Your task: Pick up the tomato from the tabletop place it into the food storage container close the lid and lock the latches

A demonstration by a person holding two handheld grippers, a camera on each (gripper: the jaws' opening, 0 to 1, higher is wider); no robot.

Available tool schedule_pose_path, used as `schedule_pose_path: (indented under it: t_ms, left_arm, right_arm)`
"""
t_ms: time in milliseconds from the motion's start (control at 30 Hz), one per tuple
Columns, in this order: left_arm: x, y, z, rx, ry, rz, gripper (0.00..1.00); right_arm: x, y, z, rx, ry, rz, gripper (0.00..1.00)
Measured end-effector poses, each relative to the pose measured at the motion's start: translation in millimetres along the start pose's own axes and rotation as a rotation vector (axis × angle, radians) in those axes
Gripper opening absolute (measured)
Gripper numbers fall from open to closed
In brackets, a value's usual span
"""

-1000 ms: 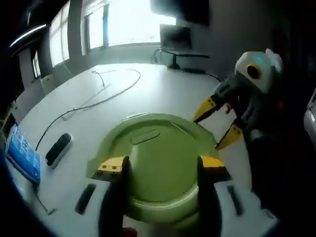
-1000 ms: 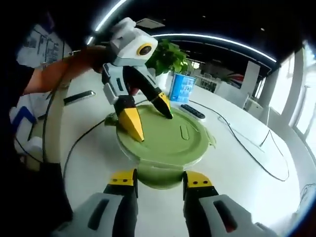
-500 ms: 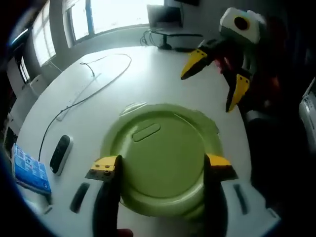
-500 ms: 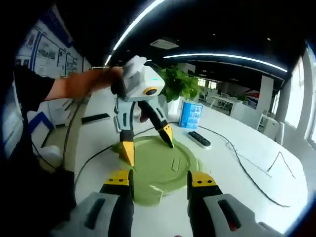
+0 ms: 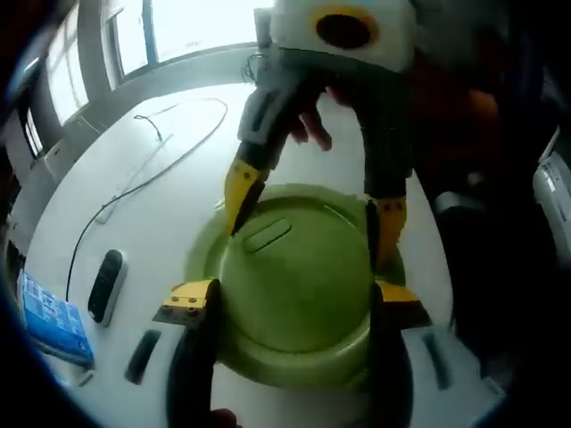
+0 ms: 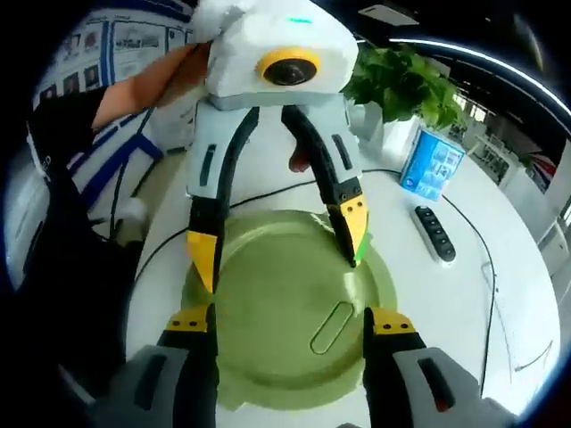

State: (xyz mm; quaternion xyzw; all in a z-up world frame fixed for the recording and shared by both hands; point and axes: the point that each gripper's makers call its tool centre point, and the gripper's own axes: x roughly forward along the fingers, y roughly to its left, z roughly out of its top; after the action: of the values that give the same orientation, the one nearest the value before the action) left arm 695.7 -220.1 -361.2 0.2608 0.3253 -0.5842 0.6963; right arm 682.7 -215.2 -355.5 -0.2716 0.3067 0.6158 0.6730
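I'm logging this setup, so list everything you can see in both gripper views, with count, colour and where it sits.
Food storage container: one, green, round, lid on, middle of the white table, between both grippers.
Remote control: one, black, on the table beside the container.
Blue box: one, blue and white, standing beyond the remote.
Cable: one, thin, trailing across the table toward the windows.
Potted plant: one, green leaves, behind the blue box.
Left gripper: one, black with yellow tips, open, jaws either side of the lid.
Right gripper: one, grey with yellow tips, open, jaws spread over the lid's opposite side.
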Motion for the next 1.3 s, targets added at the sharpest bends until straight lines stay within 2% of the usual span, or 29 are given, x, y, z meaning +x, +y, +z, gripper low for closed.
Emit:
schedule_pose_path:
  t_ms: [33,100,167,300,367,400,433,467,500,567,600,700,733,800,900,967,1000,1067,1100,1133,1167,1200,1233,1267,1300]
  left_arm:
    - [-0.4,1.9,0.8,-0.001,-0.002,0.001,0.57]
    - [-0.1,3.5,2.2,0.001,-0.008,0.0,0.57]
    - [1.8,6.6,3.8,-0.001,-0.017,0.0,0.58]
    - [2.2,10.4,7.4,0.003,-0.032,-0.002,0.58]
    - [2.3,6.1,7.9,0.005,-0.035,0.003,0.58]
    - [2.1,6.0,9.0,0.009,-0.028,0.005,0.58]
    - [2.1,6.7,9.1,0.011,-0.012,0.006,0.58]
    - [3.0,8.8,9.4,0.015,0.015,0.006,0.57]
    - [1.9,8.3,8.2,0.014,0.047,0.008,0.57]
    - [4.0,10.6,8.7,0.026,0.128,0.004,0.57]
    - [1.4,9.6,4.1,0.03,0.173,0.004,0.58]
    - [2.0,4.1,4.2,0.072,0.254,-0.017,0.58]
    - [1.7,1.2,2.7,0.073,0.293,-0.017,0.58]
    - [2.4,-2.8,1.5,0.081,0.348,-0.017,0.58]
    - [2.6,-8.7,0.0,0.084,0.401,-0.014,0.58]
    - [3.6,-9.9,0.2,0.084,0.431,-0.01,0.59]
    - [3.0,-12.8,-0.8,0.081,0.447,-0.008,0.59]
    - [3.3,-13.8,-0.8,0.07,0.459,-0.001,0.59]
    - [3.7,-15.2,-0.8,0.063,0.465,0.002,0.6]
    - [3.5,-15.5,-1.0,0.057,0.466,0.006,0.6]
    - [2.2,-16.0,-2.0,0.055,0.464,0.007,0.6]
    - [2.5,-16.0,-1.7,0.055,0.461,0.007,0.6]
    - [1.3,-16.9,-2.7,0.055,0.453,0.006,0.59]
    - [1.4,-17.7,-2.6,0.058,0.447,0.005,0.59]
    - [0.8,-17.3,-2.7,0.058,0.443,0.005,0.59]
  right_arm:
    - [-2.6,-4.6,-3.8,-0.069,0.027,-0.006,0.61]
    - [-1.4,-12.5,-4.9,-0.039,0.061,-0.012,0.6]
    - [-4.9,-8.7,-7.1,-0.029,0.078,-0.025,0.6]
    - [-9.1,-7.0,-12.6,0.0,0.075,-0.052,0.59]
    - [-20.2,-5.6,-21.4,0.03,0.076,-0.079,0.52]
    - [-29.5,-2.3,-17.2,0.055,-0.009,-0.105,0.36]
    - [-35.8,0.6,-12.5,0.082,-0.08,-0.112,0.27]
    - [-44.5,4.3,-12.6,0.16,-0.137,-0.13,0.26]
    - [-49.4,7.6,-15.4,0.187,-0.158,-0.133,0.3]
    - [-57.3,18.6,-23.7,0.15,-0.165,-0.139,0.31]
    - [-59.0,23.4,-27.0,0.147,-0.169,-0.165,0.32]
    - [-63.8,26.7,-31.1,0.105,-0.189,-0.243,0.32]
    - [-63.2,32.8,-35.3,0.126,-0.183,-0.248,0.32]
    - [-64.5,33.5,-33.5,0.145,-0.24,-0.303,0.28]
    - [-64.2,40.0,-36.3,0.151,-0.277,-0.337,0.23]
    - [-65.1,40.9,-42.1,0.157,-0.285,-0.402,0.2]
    - [-67.1,40.6,-42.9,0.144,-0.312,-0.444,0.19]
    - [-67.8,45.7,-47.8,0.229,-0.371,-0.472,0.16]
    - [-69.3,47.6,-49.4,0.233,-0.399,-0.491,0.15]
    - [-73.5,50.2,-48.5,0.275,-0.486,-0.517,0.12]
    - [-75.5,52.9,-51.2,0.318,-0.529,-0.524,0.11]
    - [-79.3,53.1,-53.1,0.381,-0.612,-0.558,0.11]
    - [-80.2,54.1,-54.3,0.384,-0.635,-0.569,0.11]
    - [-83.4,55.1,-59.4,0.377,-0.693,-0.617,0.1]
    - [-84.7,53.1,-60.7,0.378,-0.71,-0.643,0.1]
